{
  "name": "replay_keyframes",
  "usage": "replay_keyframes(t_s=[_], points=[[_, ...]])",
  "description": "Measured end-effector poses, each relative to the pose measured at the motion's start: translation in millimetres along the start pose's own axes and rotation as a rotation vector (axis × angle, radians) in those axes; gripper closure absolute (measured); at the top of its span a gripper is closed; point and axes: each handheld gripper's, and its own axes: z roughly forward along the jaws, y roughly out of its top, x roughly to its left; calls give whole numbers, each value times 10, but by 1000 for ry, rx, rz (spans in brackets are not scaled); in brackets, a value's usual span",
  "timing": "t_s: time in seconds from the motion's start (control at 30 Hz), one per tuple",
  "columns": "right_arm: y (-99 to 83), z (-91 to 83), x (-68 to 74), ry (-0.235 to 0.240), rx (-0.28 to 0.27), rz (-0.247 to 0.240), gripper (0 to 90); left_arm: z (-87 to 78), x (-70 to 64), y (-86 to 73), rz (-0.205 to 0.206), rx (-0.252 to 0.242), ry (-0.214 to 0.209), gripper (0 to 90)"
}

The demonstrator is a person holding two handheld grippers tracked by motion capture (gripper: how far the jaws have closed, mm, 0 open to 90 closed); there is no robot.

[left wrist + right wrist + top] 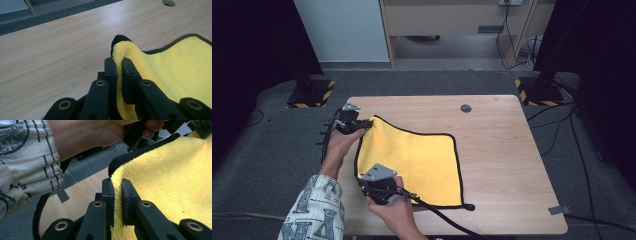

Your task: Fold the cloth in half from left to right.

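On the left half of the wooden table (492, 150), in the high view, a yellow cloth (417, 160) with a black border lies spread, its left edge lifted at two corners. At the upper left of the cloth, the left gripper (353, 125) has its jaws clamped on the far left corner; the left gripper view shows that corner (120, 46) pinched between the two black jaws and curling up above them, with bare table beyond. At the lower left of the cloth, the right gripper (371, 186) has its jaws clamped on the near left corner. From the right gripper view, yellow pile (160, 177) bulges between the jaws, and a patterned sleeve (22, 157) fills the upper left.
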Motion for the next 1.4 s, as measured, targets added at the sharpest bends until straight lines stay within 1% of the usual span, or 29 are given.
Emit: replay_keyframes(t_s=[0.07,0.27,0.4,0.43,0.53,0.6,0.73,0.8,0.83,0.97,1.13,1.27,1.4], points=[[4,-18,-3,1,2,-2,832,3,-20,10,-1,-5,-6,843],[-26,-172,-109,-15,-1,9,832,87,-200,115,9,-9,-24,842],[-65,-318,-193,-26,-6,17,832,169,-335,186,16,-9,-42,842],[-72,-354,-214,-29,-10,25,832,193,-371,203,23,-6,-45,842],[-94,-471,-278,-37,-17,27,832,252,-484,265,36,-3,-55,842],[-115,-555,-327,-43,-20,28,832,280,-562,309,38,-9,-62,842],[-181,-707,-426,-53,-25,37,832,340,-698,387,56,-15,-74,842],[-212,-768,-470,-54,-32,47,832,373,-754,411,49,-22,-86,842],[-227,-795,-492,-57,-35,47,832,391,-782,421,52,-21,-86,842],[-276,-876,-549,-61,-33,53,832,443,-889,464,67,-20,-94,842],[-318,-971,-606,-66,-45,64,832,502,-1015,531,93,-15,-104,842],[-357,-1042,-655,-74,-49,72,832,553,-1106,579,103,-11,-106,842],[-379,-1124,-714,-80,-57,84,832,593,-1199,616,111,-17,-109,842]])
